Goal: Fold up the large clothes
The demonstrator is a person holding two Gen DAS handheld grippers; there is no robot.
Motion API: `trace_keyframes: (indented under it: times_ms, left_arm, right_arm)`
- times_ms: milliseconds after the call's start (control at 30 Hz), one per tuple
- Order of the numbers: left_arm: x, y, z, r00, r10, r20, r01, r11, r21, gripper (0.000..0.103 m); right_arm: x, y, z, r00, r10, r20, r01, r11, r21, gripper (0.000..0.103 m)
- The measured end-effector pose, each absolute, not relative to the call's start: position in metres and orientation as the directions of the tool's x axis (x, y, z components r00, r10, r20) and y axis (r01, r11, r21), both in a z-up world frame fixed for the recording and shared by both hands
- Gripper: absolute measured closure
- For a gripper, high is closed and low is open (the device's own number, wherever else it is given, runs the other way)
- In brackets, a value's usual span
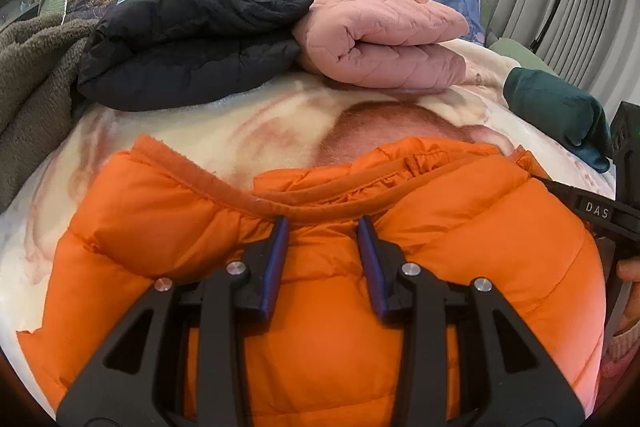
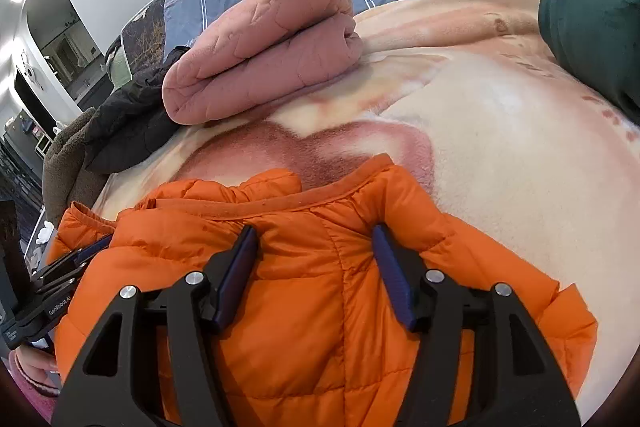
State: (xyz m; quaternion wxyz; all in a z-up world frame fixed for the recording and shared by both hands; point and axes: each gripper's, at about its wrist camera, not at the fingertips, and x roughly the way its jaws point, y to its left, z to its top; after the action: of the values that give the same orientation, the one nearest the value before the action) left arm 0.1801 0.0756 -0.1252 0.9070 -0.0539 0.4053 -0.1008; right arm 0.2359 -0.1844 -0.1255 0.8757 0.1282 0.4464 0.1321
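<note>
My left gripper (image 1: 322, 223) and right gripper (image 2: 316, 233), both spread, straddle puffy folds of the orange jacket (image 1: 320, 307) lying on the cream blanket (image 2: 500, 167). I judge the slick fabric may slip out, undoing the fold.

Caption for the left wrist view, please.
Left gripper open over the orange puffer jacket; folded pink jacket beyond.

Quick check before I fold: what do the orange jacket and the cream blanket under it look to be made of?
Orange jacket: probably thin, slightly shiny nylon-type shell with padded filling, judging by puffy stitched channels and soft sheen. Cream blanket: looks like plush fleece, matte and fuzzy, with a printed reddish pattern.
</note>
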Motion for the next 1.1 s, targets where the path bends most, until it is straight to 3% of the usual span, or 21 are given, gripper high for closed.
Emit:
trace_keyframes:
  times_ms: [133, 500, 667, 800, 933, 1100]
  left_arm:
    - [0.181, 0.083, -0.128, 0.644, -0.267, -0.717, 0.143, 0.963, -0.23, 0.065]
    - [0.181, 0.081, -0.129, 0.646, -0.259, -0.718, 0.146, 0.965, -0.217, 0.065]
    - [0.174, 0.082, -0.124, 0.643, -0.233, -0.73, 0.145, 0.972, -0.183, 0.065]
    - [0.163, 0.087, -0.123, 0.66, -0.243, -0.711, 0.152, 0.97, -0.19, 0.065]
    - [0.17, 0.097, -0.13, 0.643, -0.304, -0.703, 0.151, 0.95, -0.274, 0.063]
    - [0.169, 0.093, -0.13, 0.65, -0.285, -0.705, 0.148, 0.957, -0.25, 0.063]
  right_arm:
    - [0.236, -0.179, -0.126, 0.573, 0.33, -0.75, -0.115, 0.939, 0.325, 0.042]
    - [0.23, -0.178, -0.119, 0.592, 0.274, -0.758, -0.11, 0.959, 0.262, 0.041]
    - [0.209, -0.203, -0.105, 0.669, 0.152, -0.727, 0.025, 0.974, 0.227, 0.055]
    - [0.208, -0.211, -0.119, 0.641, 0.173, -0.748, 0.026, 0.969, 0.247, 0.055]
    - [0.214, -0.192, -0.123, 0.626, 0.091, -0.774, 0.017, 0.991, 0.131, 0.052]
    - [0.211, -0.194, -0.122, 0.628, 0.093, -0.773, 0.017, 0.991, 0.133, 0.051]
